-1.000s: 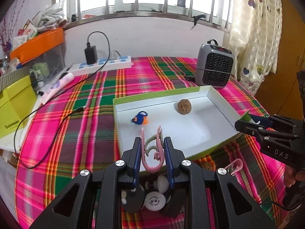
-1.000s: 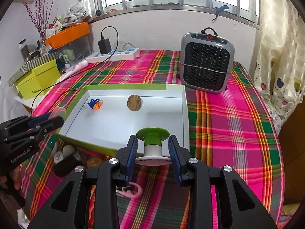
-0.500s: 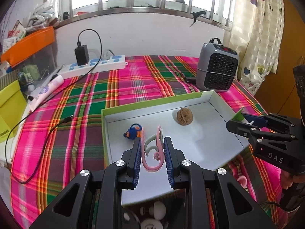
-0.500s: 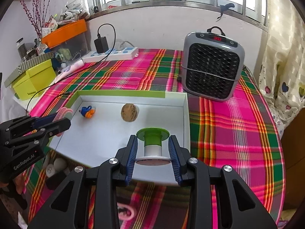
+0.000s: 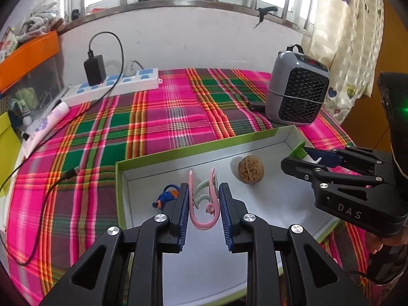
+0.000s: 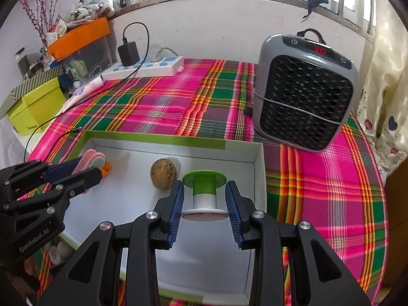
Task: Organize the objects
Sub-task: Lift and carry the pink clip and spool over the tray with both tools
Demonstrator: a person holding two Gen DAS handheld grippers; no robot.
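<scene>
**Both grippers carry a piece over the box**

The left gripper is clamped on a small pink and pale green clip, and the right gripper is clamped on a little spool with a green top and white body. Both hang above the open box with green rim and white floor, which lies on the plaid surface near its front edge. Inside the box, toward its far wall, rest a walnut and a small blue and orange toy; the toy is partly hidden behind the left gripper, so I cannot say what it is exactly. A grey heater stands just behind the far right corner of the box.

I judge the step to be the placing: two things are brought over the box and not yet released. The next move asks to lower each piece close to the white floor, choose a free spot away from the walnut, then part the jaws gently so the spool does not roll.
</scene>
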